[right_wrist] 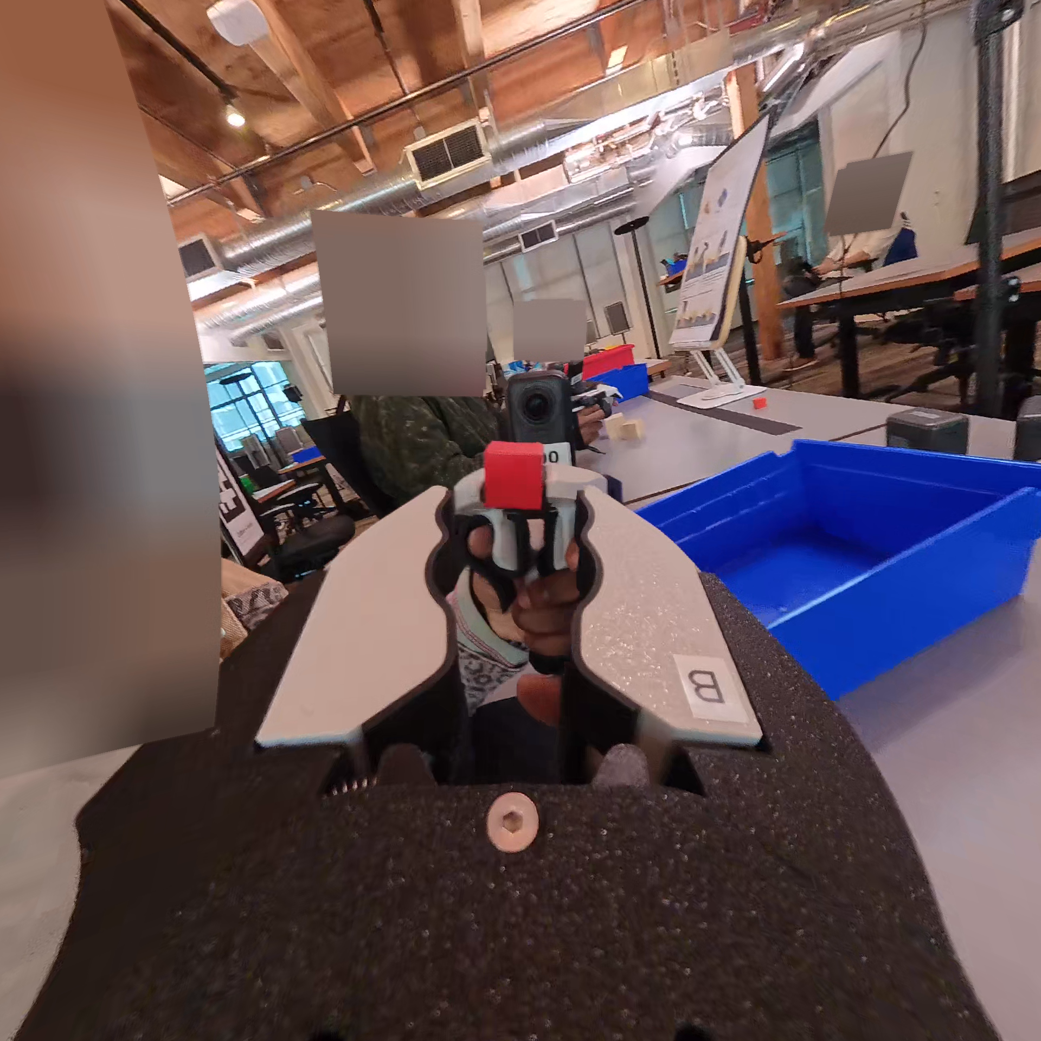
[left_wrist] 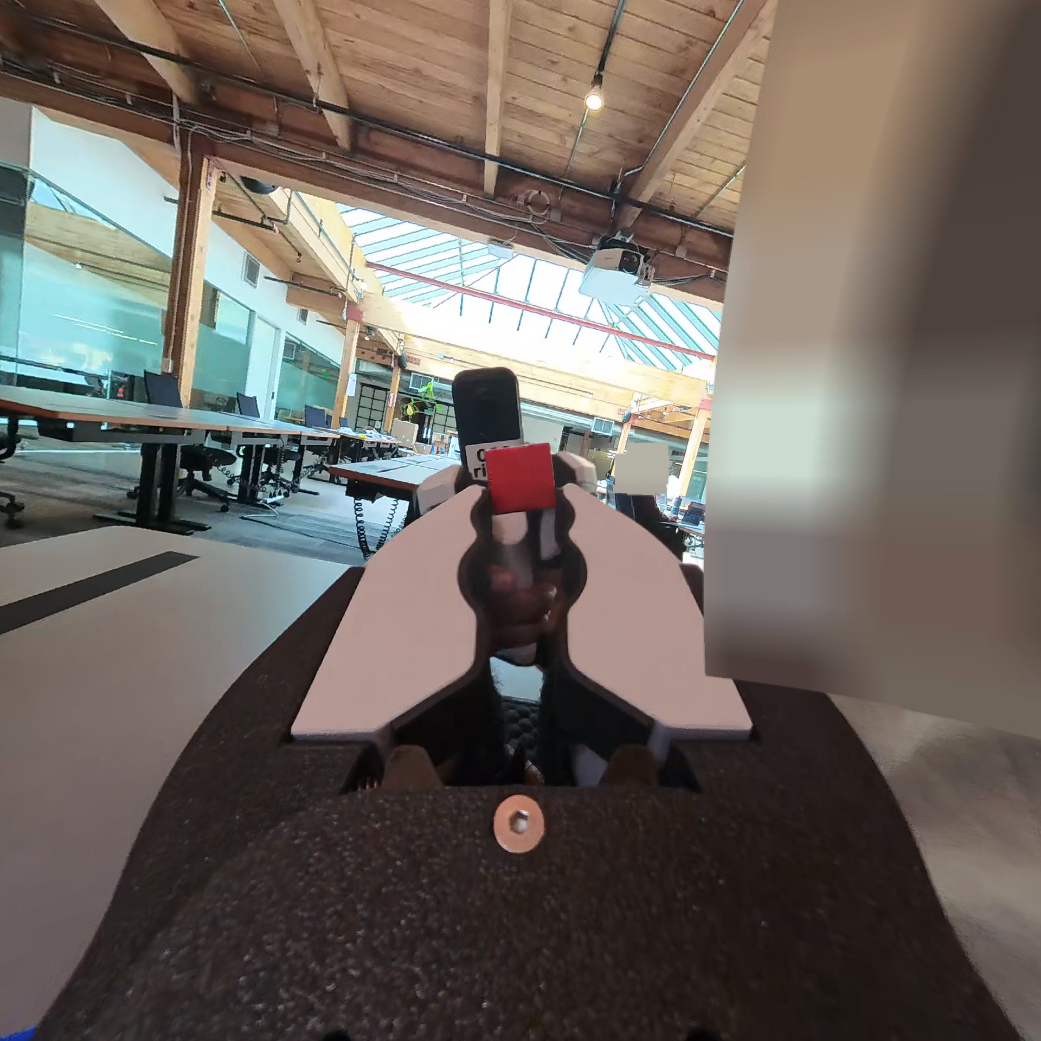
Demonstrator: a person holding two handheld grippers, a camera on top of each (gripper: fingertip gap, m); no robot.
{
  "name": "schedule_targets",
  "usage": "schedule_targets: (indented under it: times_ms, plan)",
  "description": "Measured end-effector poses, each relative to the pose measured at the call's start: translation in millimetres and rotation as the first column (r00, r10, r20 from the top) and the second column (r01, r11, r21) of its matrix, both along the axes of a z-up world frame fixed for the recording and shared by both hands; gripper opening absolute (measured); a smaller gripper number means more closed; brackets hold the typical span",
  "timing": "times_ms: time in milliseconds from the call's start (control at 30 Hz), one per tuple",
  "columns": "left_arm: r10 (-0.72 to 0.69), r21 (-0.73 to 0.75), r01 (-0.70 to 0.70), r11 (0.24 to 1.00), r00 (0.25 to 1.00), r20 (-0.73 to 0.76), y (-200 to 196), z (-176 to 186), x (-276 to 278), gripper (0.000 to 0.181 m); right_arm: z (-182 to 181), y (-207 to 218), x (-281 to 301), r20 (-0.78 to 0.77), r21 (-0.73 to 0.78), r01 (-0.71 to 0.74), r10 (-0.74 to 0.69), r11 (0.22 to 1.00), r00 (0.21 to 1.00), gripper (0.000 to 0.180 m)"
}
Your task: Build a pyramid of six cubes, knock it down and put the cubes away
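My two grippers face each other tip to tip above a grey table (right_wrist: 957, 788). My left gripper (left_wrist: 521, 495) is shut on a small red cube (left_wrist: 521, 477), pinched at its fingertips. In the right wrist view the cube (right_wrist: 514, 482) sits between the left gripper's white fingers (right_wrist: 468, 495), below that gripper's black camera (right_wrist: 538, 408). My right gripper (right_wrist: 515, 498) is open, and its fingertips stand wider than the cube, just short of it. Its camera (left_wrist: 487, 408) shows behind the cube in the left wrist view. A hand grips each handle.
An open blue bin (right_wrist: 901, 631) stands on the table to the right of my right gripper. Farther back are pale wooden blocks (right_wrist: 625, 431), another small red cube (right_wrist: 759, 403), a board on a stand (right_wrist: 715, 253) and a seated person (right_wrist: 417, 445). A black strip (left_wrist: 84, 586) crosses the table at left. Both grippers' tips are close together, under 4 cm apart.
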State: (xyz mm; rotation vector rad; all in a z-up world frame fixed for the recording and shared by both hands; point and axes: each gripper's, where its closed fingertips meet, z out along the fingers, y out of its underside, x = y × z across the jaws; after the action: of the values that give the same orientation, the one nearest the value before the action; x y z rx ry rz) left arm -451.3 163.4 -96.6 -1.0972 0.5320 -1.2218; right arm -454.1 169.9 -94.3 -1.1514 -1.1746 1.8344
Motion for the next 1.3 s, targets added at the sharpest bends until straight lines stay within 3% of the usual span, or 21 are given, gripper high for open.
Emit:
schedule_targets:
  times_ms: [333, 467, 533, 600, 667, 767, 867, 1300]
  plan:
    - [0.043, -0.022, -0.045, 0.999, 0.994, -0.097, 3, -14, 5, 0.020, -10, 0, -6, 0.049, 0.059, 0.010, -0.013, 0.998, 0.999, 0.020]
    - [0.107, -0.116, -0.150, 0.982, 0.944, -0.312, 10, -42, 3, 0.026, -24, 14, 4, 0.179, 0.235, 0.010, -0.054, 0.972, 0.982, 0.020]
    - [0.168, -0.151, -0.269, 0.951, 0.862, -0.479, 14, -64, -5, 0.036, -51, 36, 17, 0.406, 0.408, -0.053, -0.129, 0.911, 0.905, 0.020]
    - [0.188, -0.164, -0.345, 0.924, 0.785, -0.591, 12, -81, -13, 0.041, -89, 74, 38, 0.623, 0.583, -0.151, -0.320, 0.798, 0.714, 0.020]
    - [0.204, -0.172, -0.396, 0.902, 0.742, -0.639, 10, -89, -19, 0.043, -123, 94, 63, 0.769, 0.600, -0.332, -0.412, 0.728, 0.488, 0.020]
    - [0.243, -0.170, -0.438, 0.883, 0.735, -0.633, 10, -88, -26, 0.043, -153, 100, 76, 0.841, 0.541, -0.506, -0.432, 0.672, 0.326, 0.020]
    - [0.249, -0.177, -0.438, 0.882, 0.749, -0.614, 6, -86, -29, 0.043, -169, 103, 73, 0.852, 0.518, -0.563, -0.445, 0.644, 0.274, 0.020]
    - [0.276, -0.172, -0.470, 0.866, 0.735, -0.619, 3, -87, -41, 0.043, -189, 109, 67, 0.871, 0.483, -0.581, -0.427, 0.656, 0.242, 0.020]
